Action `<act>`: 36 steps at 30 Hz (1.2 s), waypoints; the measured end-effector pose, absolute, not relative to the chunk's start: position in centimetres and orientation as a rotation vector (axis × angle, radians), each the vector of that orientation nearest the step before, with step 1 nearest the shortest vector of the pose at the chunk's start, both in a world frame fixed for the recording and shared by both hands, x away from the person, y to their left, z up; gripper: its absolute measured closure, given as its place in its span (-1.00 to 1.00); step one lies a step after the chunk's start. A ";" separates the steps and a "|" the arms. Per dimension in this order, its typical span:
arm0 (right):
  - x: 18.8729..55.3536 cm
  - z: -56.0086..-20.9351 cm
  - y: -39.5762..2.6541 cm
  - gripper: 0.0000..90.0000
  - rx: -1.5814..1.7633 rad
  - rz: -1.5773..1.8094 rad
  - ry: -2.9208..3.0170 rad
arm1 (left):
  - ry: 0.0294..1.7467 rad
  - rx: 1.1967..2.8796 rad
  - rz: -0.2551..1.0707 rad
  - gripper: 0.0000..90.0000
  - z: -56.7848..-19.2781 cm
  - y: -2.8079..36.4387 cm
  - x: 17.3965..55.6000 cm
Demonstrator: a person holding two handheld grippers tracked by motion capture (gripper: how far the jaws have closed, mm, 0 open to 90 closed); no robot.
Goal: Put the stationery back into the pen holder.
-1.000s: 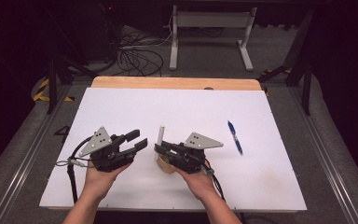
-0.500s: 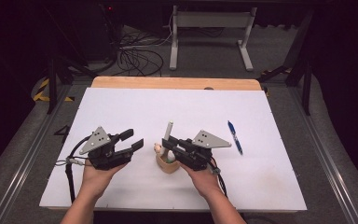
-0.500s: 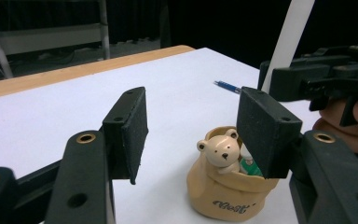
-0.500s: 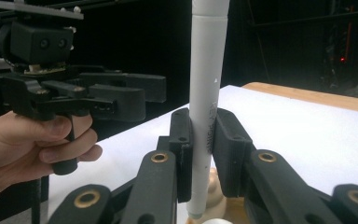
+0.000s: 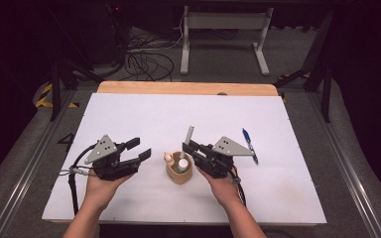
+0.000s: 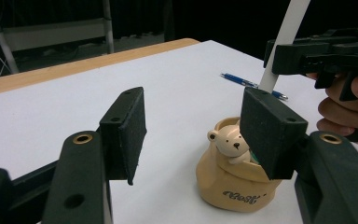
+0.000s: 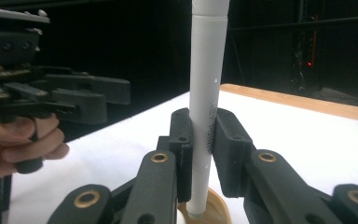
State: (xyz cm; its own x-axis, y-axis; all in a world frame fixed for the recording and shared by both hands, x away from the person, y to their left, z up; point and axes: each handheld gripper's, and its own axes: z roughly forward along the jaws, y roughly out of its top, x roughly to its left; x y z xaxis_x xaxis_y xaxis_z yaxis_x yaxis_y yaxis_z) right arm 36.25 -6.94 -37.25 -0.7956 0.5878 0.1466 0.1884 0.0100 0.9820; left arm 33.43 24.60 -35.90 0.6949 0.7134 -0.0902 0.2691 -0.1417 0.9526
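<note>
I am holding a white pen [image 5: 190, 135] in my right hand-held gripper [image 5: 190, 147], its pads pinching the barrel on both sides. The pen is standing nearly upright — long axis vertical, leaning a little, upper end pointing up and away from me, lower end just above the mouth of a small tan bear-shaped holder [image 5: 180, 169] on the white bench [image 5: 144, 119]. In the right gripper view, the barrel [image 7: 207, 93] is rising straight between the jaws, its tip just over the holder's rim [image 7: 216, 210]. My left hand-held gripper [image 5: 138, 151] is hovering beside the holder with its jaws apart, having just been opening — nothing between them. A blue pen [image 5: 249, 145] is lying flat to my right, pointing away from me.
</note>
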 end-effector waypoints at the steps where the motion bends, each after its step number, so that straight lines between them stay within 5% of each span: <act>1: 36.3 -37.3 -7.0 0.76 0.804 1.846 1.989 | 0.793 1.717 0.468 -0.09 -35.9 24.6 33.4; 36: 36.4 -38.4 -7.6 0.74 0.882 1.683 2.201 | 0.806 1.722 0.481 -0.15 -35.9 25.1 33.4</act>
